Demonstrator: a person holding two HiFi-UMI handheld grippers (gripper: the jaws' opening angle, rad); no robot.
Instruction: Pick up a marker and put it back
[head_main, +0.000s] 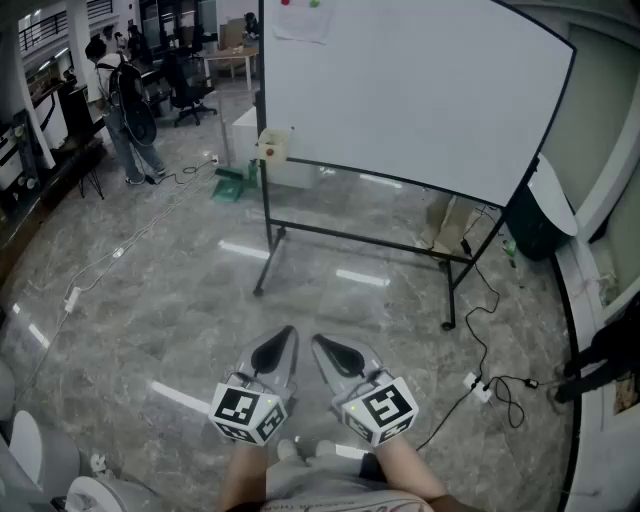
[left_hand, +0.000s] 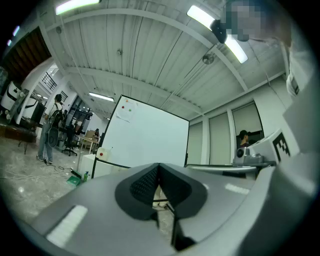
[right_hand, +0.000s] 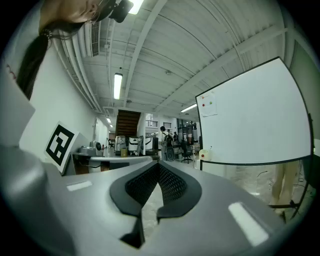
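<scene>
A large whiteboard on a black wheeled stand is ahead of me on the marble floor. A small cream box with a red dot hangs at its lower left corner. No marker can be made out in any view. My left gripper and right gripper are side by side low in the head view, well short of the board, both shut with nothing between the jaws. The left gripper view has the left gripper pointing at the whiteboard. In the right gripper view, the right gripper has the whiteboard to its right.
A person stands far off at the left near office chairs. Cables and a power strip lie on the floor at the right. A black bin stands by the right wall. A green item lies left of the stand.
</scene>
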